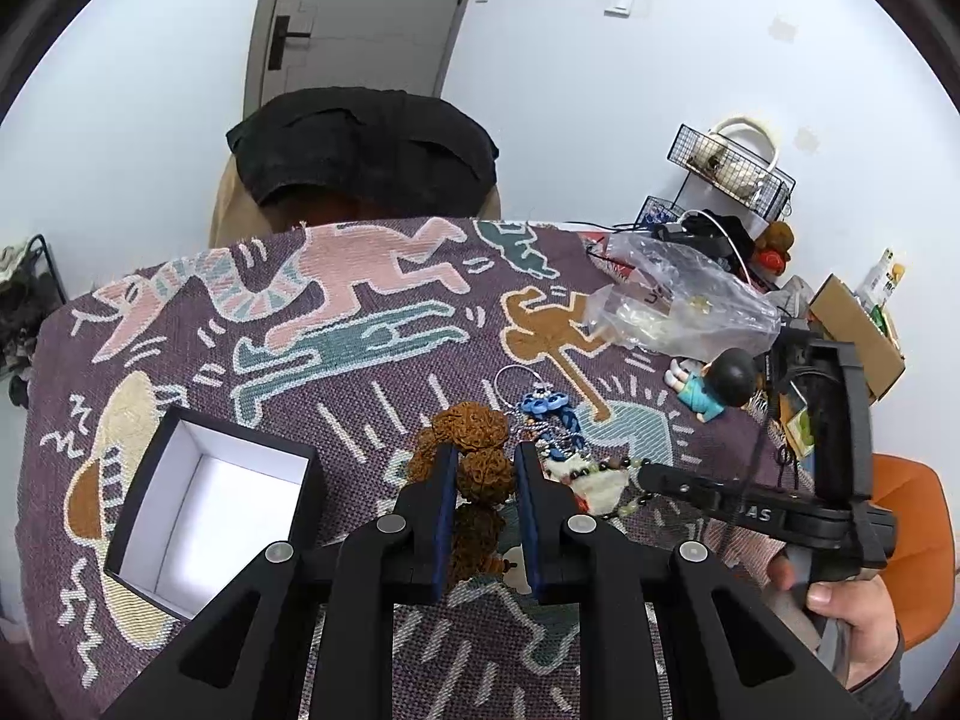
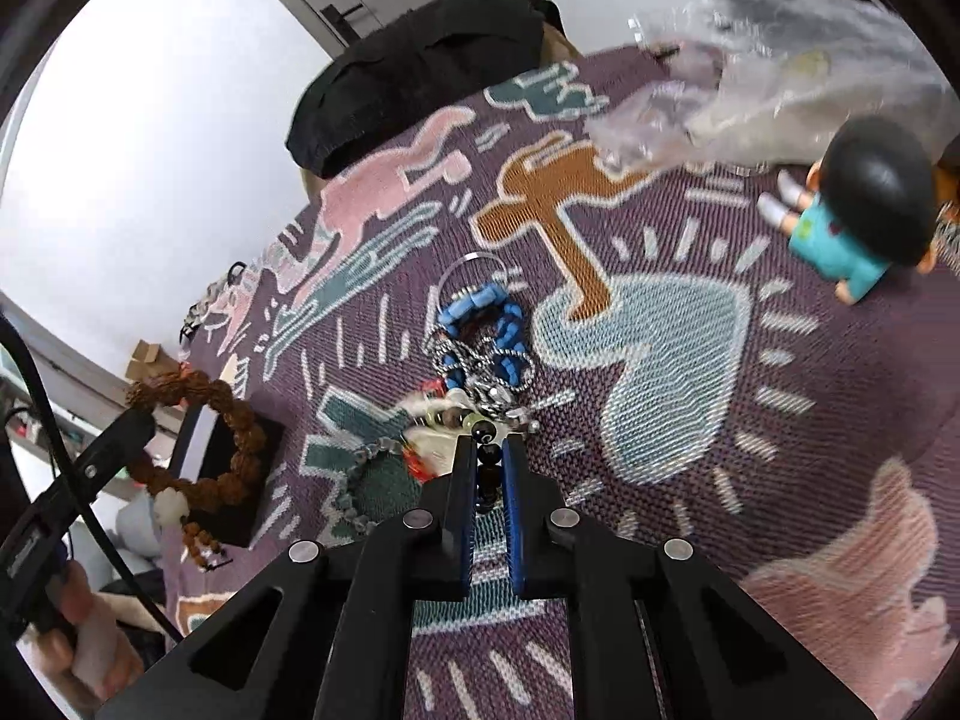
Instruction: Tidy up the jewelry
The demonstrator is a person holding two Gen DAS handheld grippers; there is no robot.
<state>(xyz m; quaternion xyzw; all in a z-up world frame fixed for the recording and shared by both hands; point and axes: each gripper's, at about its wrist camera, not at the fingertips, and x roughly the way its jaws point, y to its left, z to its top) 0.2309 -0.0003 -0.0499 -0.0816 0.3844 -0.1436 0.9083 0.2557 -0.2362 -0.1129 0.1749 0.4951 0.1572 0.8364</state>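
The left gripper [image 1: 480, 468] is clenched on the brown bead bracelet [image 1: 474, 450]. The right gripper [image 2: 483, 468] pinches the dark bead strand [image 2: 487, 462]. The strand should be lifted slowly, clear of the tangled blue chain pile [image 2: 486, 336], toward the open box [image 1: 210, 504].

White letters "PAS" legible on black body of right gripper [image 1: 645, 471], left wrist view, first letter partly cut off; print on green-yellow packet [image 1: 887, 279] at tabletop's far right edge too small to read

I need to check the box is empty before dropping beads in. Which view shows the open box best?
The left wrist view: the open box shows its bare white inside. In the right wrist view it is mostly hidden behind the brown bead bracelet hanging from the left claw.
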